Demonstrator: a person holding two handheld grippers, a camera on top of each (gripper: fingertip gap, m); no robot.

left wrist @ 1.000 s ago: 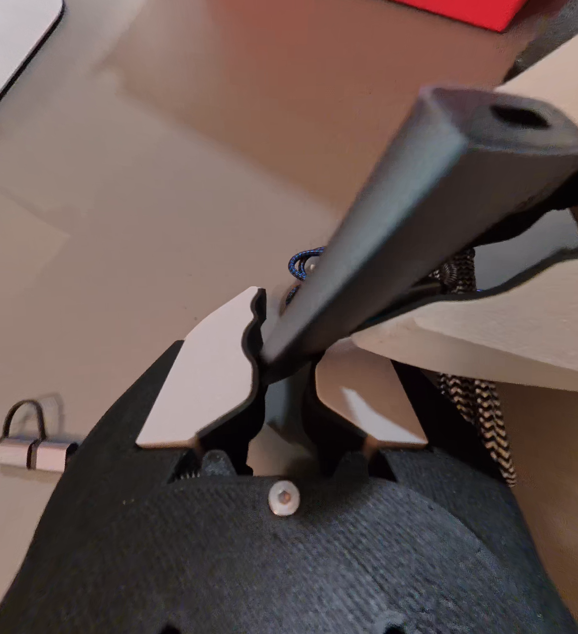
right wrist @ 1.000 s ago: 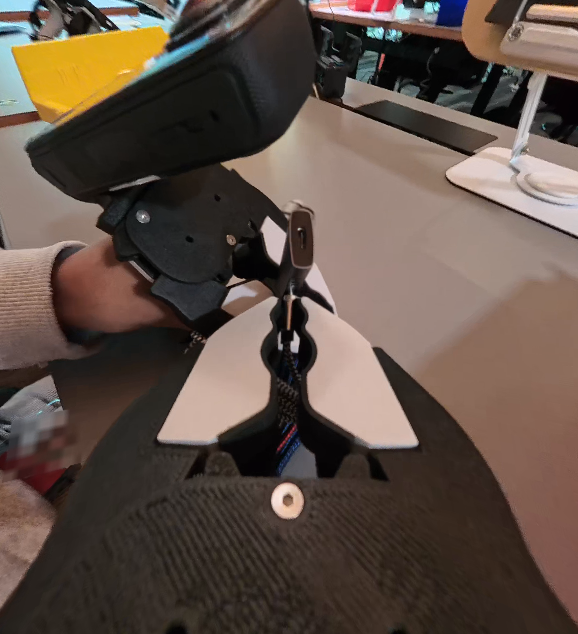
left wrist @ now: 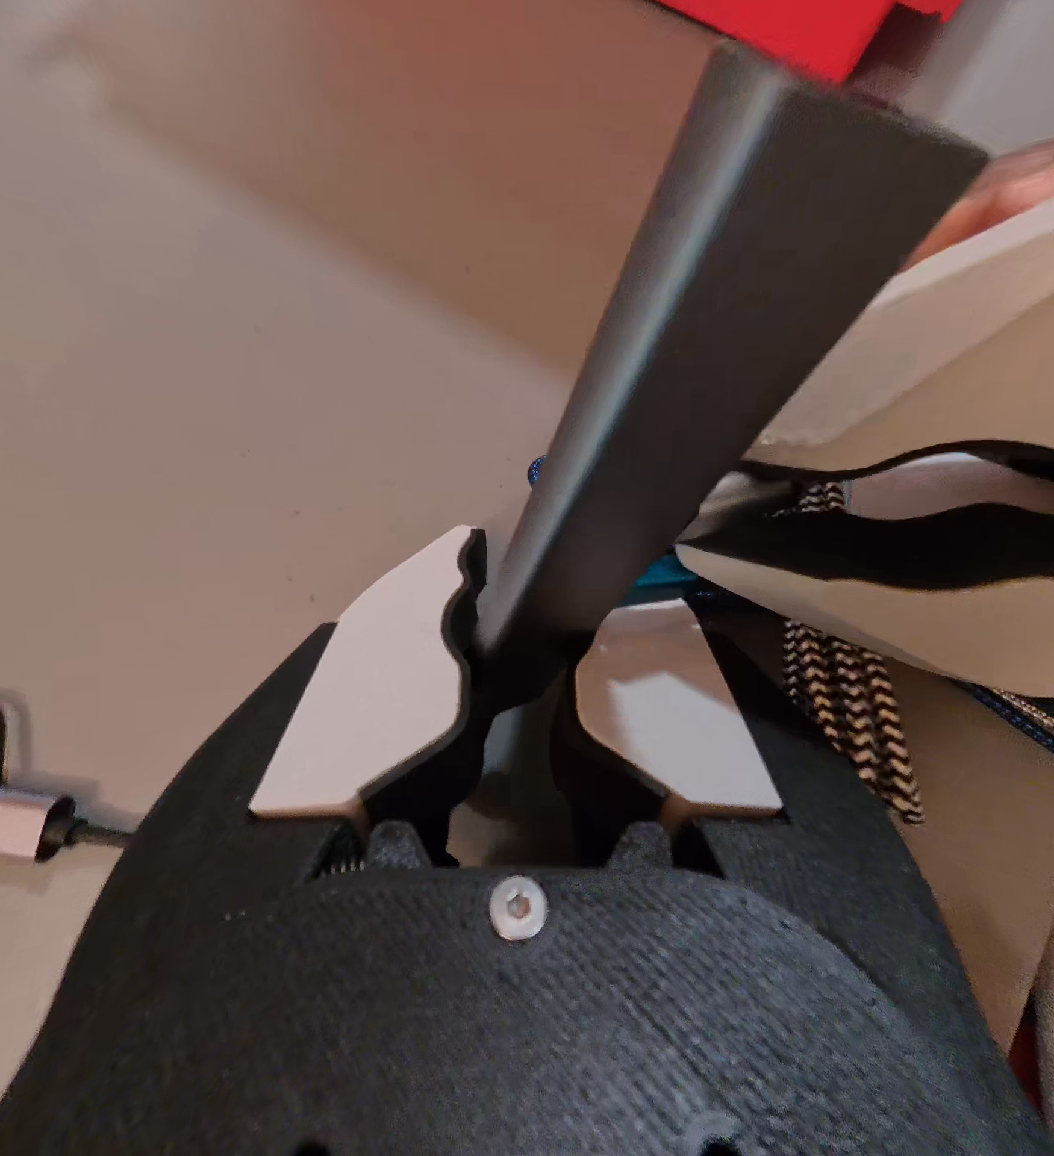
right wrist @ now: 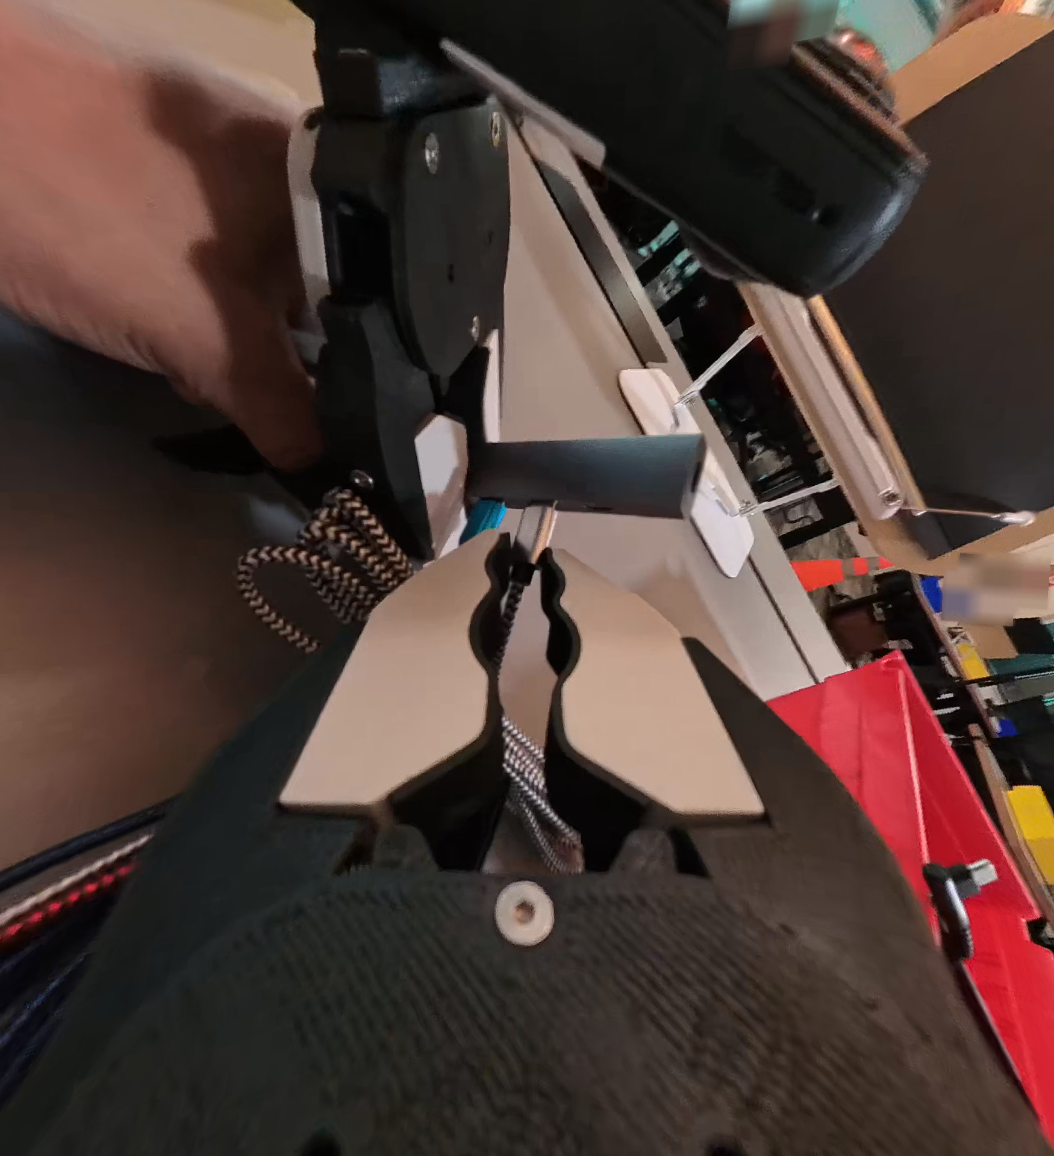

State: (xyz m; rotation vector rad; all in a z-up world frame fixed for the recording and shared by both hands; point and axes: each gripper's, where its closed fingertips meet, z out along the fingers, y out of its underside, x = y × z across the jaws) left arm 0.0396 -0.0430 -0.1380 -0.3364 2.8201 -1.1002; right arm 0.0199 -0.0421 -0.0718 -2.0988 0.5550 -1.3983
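While the left wrist view looks down its fingers, the left tongs (left wrist: 527,632) stand narrowed on the end of a dark grey hub (left wrist: 687,350), which slants up and to the right. A second ago the hub leaned flatter and showed a port at its far end; now it stands steeper and that end is cut off by a red sheet (left wrist: 825,25). The right tongs (left wrist: 887,550) cross in from the right with a braided cable (left wrist: 843,707) hanging beneath. A silver adapter (left wrist: 5,819) lies on the worktop (left wrist: 168,375) at the left, nearer the edge than before.

In the right wrist view, the right tongs (right wrist: 527,566) pinch the braided cable (right wrist: 509,616) just behind its metal plug (right wrist: 537,528), which meets the hub's (right wrist: 581,472) underside. Earlier the hub stood upright above the plug; now it lies level, held by the left tongs (right wrist: 449,475) in a hand (right wrist: 136,238). The whole scene has tilted, the worktop (right wrist: 568,350) running steeply, with the red sheet (right wrist: 887,782) at lower right.
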